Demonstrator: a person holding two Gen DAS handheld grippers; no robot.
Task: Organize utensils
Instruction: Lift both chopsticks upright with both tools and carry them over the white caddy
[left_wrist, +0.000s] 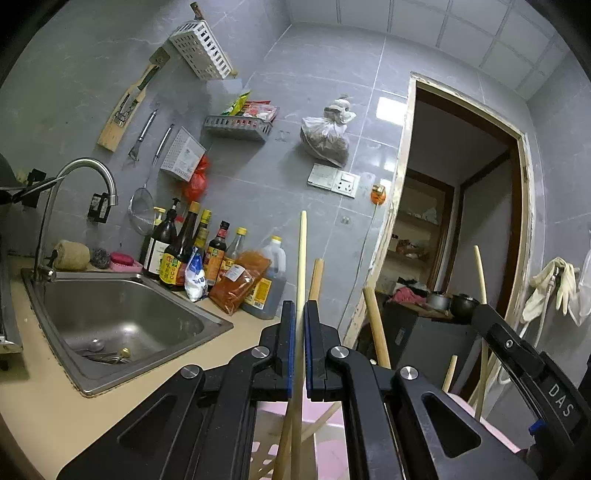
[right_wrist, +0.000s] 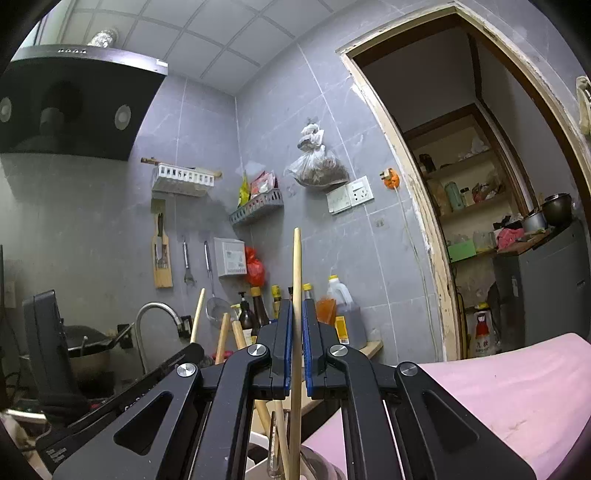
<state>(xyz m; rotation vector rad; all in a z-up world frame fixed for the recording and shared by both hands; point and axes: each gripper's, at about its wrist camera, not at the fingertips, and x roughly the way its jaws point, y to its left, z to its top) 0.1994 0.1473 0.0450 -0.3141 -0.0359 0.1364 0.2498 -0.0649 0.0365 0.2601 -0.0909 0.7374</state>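
- Where grey tiled walls meet, a beige counter holds a steel sink beside sauce bottles.
- The left gripper, nearly closed, pinches an upright wooden chopstick.
- The right gripper likewise clamps another chopstick, above a pink surface.

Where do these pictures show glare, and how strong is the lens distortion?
Left wrist view: a bright glare patch on the wall tile beside the door frame, which bows strongly. Right wrist view: no clear glare; the door frame curves too, and black corners ring both pictures.
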